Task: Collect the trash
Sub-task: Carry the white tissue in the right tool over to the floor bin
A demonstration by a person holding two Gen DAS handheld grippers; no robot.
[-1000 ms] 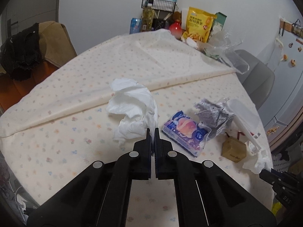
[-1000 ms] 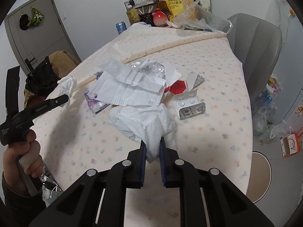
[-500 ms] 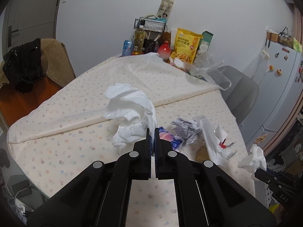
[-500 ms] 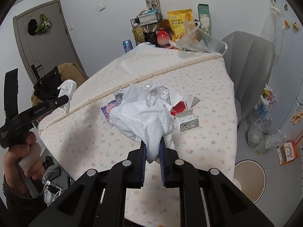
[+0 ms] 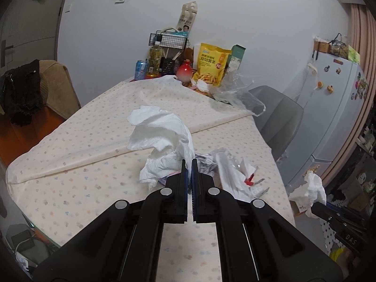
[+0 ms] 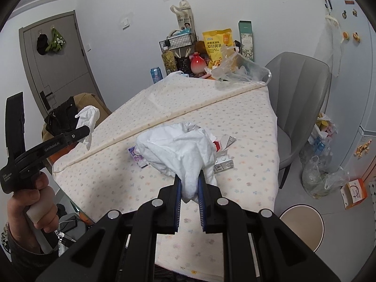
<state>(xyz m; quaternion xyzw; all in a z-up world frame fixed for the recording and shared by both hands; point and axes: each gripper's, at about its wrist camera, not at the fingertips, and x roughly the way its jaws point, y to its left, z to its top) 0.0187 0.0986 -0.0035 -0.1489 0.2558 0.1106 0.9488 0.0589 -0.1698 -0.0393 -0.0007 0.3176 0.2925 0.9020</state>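
My left gripper (image 5: 189, 162) is shut on a crumpled white tissue (image 5: 162, 136) and holds it above the table; that gripper and its tissue (image 6: 88, 118) also show at the left of the right wrist view. My right gripper (image 6: 189, 179) is shut on a larger crumpled white tissue (image 6: 181, 151), which shows at the lower right of the left wrist view (image 5: 310, 186). More trash lies on the flowered tablecloth (image 6: 117, 178): a purple wrapper (image 6: 136, 156), a blister-pack box (image 6: 223, 163), a red scrap (image 6: 217, 144) and white paper (image 5: 231, 176).
A round beige bin (image 6: 302, 222) stands on the floor by the table's near right corner. A grey chair (image 6: 300, 98) stands to the right, with plastic bags (image 6: 322, 176) on the floor beside it. Bottles, a snack bag (image 6: 217, 44) and a wire basket crowd the table's far end.
Both grippers have risen and drawn back from the table with their tissues. The trash pile looks smaller and farther, and the bin has come into the right wrist view.
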